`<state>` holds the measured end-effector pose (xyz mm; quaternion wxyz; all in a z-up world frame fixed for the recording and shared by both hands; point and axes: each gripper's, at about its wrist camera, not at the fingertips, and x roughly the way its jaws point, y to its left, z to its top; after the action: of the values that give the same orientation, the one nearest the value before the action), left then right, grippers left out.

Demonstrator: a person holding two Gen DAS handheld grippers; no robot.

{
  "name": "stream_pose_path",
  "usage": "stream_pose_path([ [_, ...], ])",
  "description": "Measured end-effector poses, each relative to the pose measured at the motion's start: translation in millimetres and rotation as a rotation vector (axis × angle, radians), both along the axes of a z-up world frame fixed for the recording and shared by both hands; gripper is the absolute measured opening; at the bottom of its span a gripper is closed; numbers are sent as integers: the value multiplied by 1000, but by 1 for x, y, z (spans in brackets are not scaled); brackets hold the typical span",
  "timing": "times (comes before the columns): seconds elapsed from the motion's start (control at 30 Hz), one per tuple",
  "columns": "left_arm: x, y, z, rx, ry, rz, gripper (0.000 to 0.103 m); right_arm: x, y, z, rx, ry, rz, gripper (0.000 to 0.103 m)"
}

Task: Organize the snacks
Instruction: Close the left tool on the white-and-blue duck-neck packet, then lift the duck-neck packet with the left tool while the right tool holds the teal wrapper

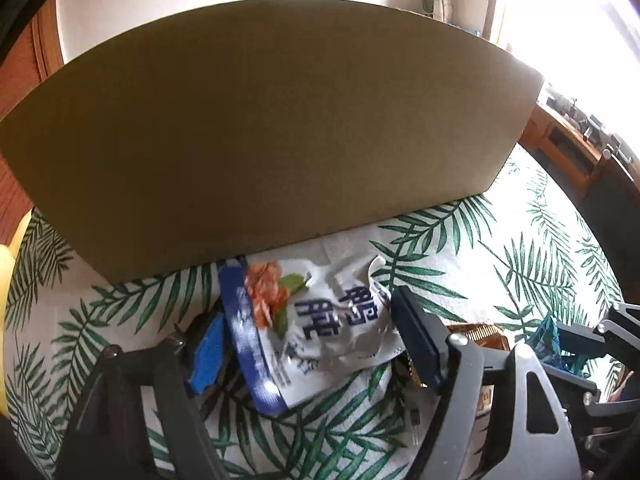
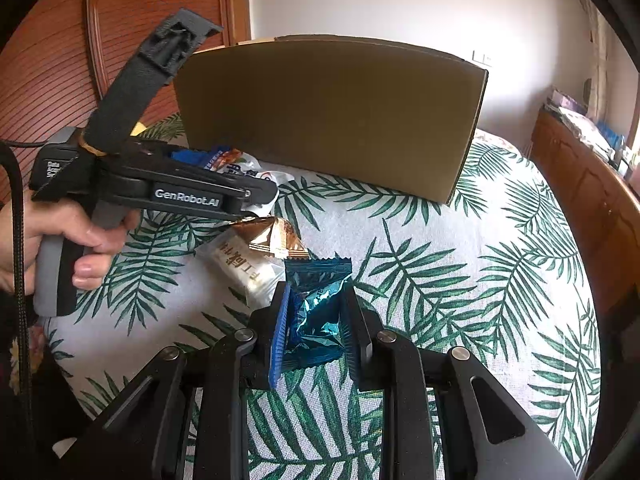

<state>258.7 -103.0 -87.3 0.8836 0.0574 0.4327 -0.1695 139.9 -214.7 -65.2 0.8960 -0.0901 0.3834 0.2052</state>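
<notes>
both grippers clamped on crinkly packs: left gripper (image 1: 308,340) white pouch (image 1: 316,328), right gripper (image 2: 314,328) teal wrapper (image 2: 318,316); foil may slip before cardboard box (image 2: 328,116) at 12 o'clock

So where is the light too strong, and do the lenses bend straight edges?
Left wrist view: the window at upper right is blown out white, and the cardboard box looks dark against it, its top edge bowed. Right wrist view: light is more even; the teal wrapper shows foil glare, and the box edges curve too.
</notes>
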Motion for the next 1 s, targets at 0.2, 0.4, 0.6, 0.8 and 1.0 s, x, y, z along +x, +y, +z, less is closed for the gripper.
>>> stream_pose_path([
  [0.2, 0, 0, 4, -20, 4, -38, 56, -1, -2, 1, 9, -1, -2, 23],
  [0.4, -17, 6, 11, -52, -12, -56, 52, -2, -2, 1, 9, -3, -2, 23],
  [0.6, -40, 19, 30, -97, -58, -61, 52, 0, -2, 0, 6, -2, -6, 23],
  [0.8, -58, 34, 63, -130, -122, -71, 52, -1, -7, 3, 28, -11, -20, 23],
  [1.0, -72, 45, 95, -156, -177, -79, 52, -1, -11, 15, 59, -18, -28, 23],
])
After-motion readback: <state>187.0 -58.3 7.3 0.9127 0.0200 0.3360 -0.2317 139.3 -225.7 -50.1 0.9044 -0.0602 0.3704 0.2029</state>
